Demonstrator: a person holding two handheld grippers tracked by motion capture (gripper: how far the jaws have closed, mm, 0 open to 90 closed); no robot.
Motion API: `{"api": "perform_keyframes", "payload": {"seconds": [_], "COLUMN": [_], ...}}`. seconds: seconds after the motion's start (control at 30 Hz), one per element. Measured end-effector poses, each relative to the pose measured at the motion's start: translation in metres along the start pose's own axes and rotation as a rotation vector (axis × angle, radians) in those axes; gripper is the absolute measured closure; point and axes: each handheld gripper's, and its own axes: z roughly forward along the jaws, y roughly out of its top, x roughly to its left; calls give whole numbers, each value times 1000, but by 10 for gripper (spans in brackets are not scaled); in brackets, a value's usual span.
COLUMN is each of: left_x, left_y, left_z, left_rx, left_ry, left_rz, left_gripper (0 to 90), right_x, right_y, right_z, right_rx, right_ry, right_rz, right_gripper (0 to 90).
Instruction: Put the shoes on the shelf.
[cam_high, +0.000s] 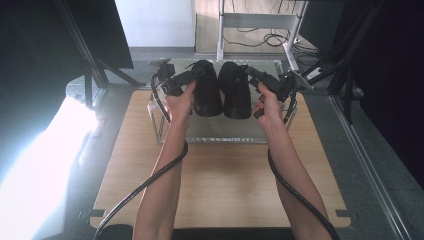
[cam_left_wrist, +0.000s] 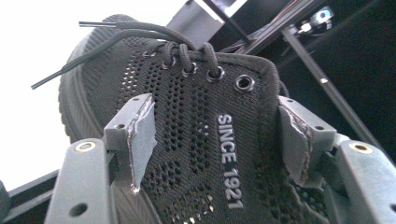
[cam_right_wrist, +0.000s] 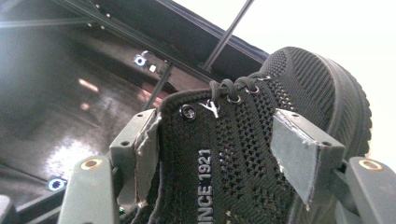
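Shoes, two black knit-mesh lace-up ones, sit side by side on a clear acrylic riser shelf (cam_high: 165, 131) at the far end of the light wooden tabletop (cam_high: 225, 180), long axes running near to far. Left gripper (cam_high: 192, 75) sits at the outer left side of the left black mesh shoe (cam_high: 207, 92); in the left gripper view the tongue panel marked SINCE 1921 (cam_left_wrist: 231, 158) lies between the jaws, pads (cam_left_wrist: 140, 140) standing apart from the knit, so released, not grasping. Right gripper (cam_high: 255, 76) mirrors it on the right black mesh shoe (cam_high: 234, 95); its pads (cam_right_wrist: 294, 149) also flank the upper with gaps, released. Each shoe lies straight ahead of its own tongs, so each hand is nearest its own shoe. Judgement: next move is either closing on the uppers or backing off. Shelf holds just the pair.
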Motion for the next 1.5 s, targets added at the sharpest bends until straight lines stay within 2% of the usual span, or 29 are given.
{"api": "perform_keyframes", "payload": {"seconds": [0.1,0.13,0.23,0.3,0.43,0.53,0.73,0.8,1.07,1.27,1.5], "left_x": [3,4,5,6,14,20,31,33,31,32,43], "left_y": [-1,-1,0,0,-1,-4,-18,-22,-39,-52,-70], "left_z": [-4,-6,-14,-20,-34,-45,-63,-68,-87,-99,-110], "left_rx": [-18,-30,-51,-64,-84,-99,-114,-119,-119,-115,-98], "left_ry": [-25,-42,-59,-61,-50,-55,-120,-140,-190,-190,-176], "left_rz": [-3,-8,1,11,20,29,35,28,76,108,120], "left_gripper": [334,328,318,299,272,258,228,225,214,204,183], "right_x": [-4,-4,-8,-11,-17,-21,-25,-24,-22,-23,-28], "right_y": [1,1,2,1,-1,-4,-12,-16,-26,-33,-39], "right_z": [-4,-5,-11,-15,-24,-31,-45,-49,-67,-77,-90], "right_rx": [-4,-8,-4,-1,5,14,30,35,57,66,75], "right_ry": [20,17,-4,-19,-15,-1,51,62,96,120,107], "right_rz": [10,12,-2,-9,-13,-16,-14,-31,-62,-80,-116], "right_gripper": [334,341,344,345,348,348,345,343,326,311,296]}}
